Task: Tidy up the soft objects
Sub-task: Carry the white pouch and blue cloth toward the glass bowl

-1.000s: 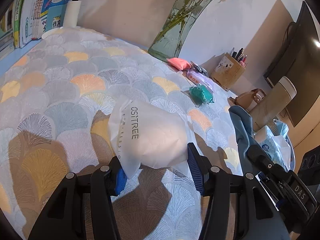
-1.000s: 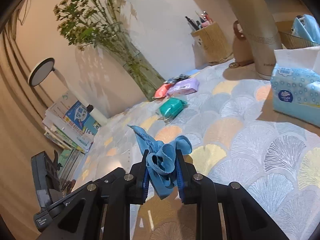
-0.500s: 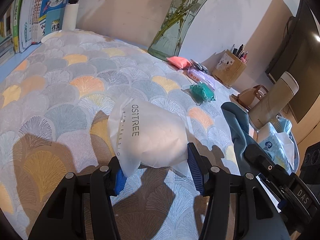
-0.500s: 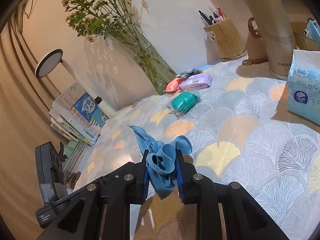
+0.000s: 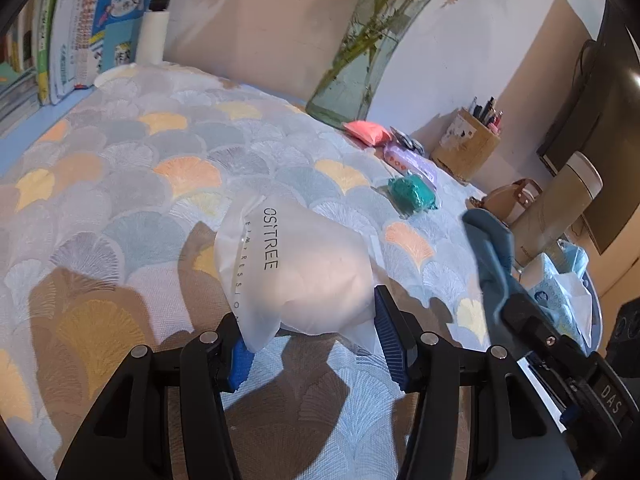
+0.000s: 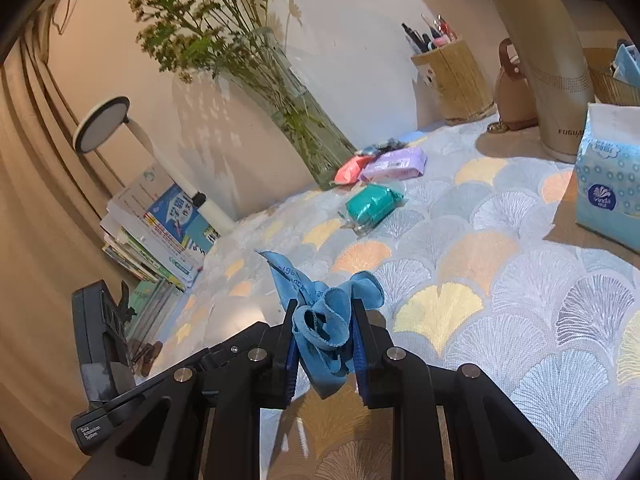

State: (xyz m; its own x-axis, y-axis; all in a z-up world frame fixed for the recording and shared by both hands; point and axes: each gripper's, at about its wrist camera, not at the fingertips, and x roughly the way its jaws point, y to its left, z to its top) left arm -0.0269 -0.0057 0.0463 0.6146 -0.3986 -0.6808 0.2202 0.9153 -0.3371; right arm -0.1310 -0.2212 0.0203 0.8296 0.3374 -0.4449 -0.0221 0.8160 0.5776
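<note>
The left gripper (image 5: 312, 340) has its blue-padded jaws partly closed around the near end of a soft white frosted plastic pouch (image 5: 292, 268) printed with dark lettering. The pads press on the pouch's loose edges rather than its fuller middle, and the pouch appears lifted just above the fan-patterned tablecloth (image 5: 132, 184), with its shadow beneath. The right gripper (image 6: 324, 340) is clamped tight on a crumpled blue cloth (image 6: 320, 316), whose free tail sticks up and to the left while another fold hangs below the jaws.

The chief risk on the left is slippage: the smooth film could slide out from between the pads if the pouch swings, since the grip seems to sit on the thin seam. Squeezing harder would probably only deform the soft contents. On the right, the dangling fold could drag across the table and catch other things.

Further out lie a teal wrapped bundle (image 6: 372, 206), a lilac wipes packet (image 6: 396, 164) and a coral packet (image 6: 350, 170), close to a tall glass vase of flowers (image 6: 308, 132). A careless sweep toward that cluster could knock the vase. The tall beige flask (image 6: 544, 68) and the blue tissue pack (image 6: 612, 188) stand at the right, near the path of the right gripper, and the flask looks easy to tip.
</note>
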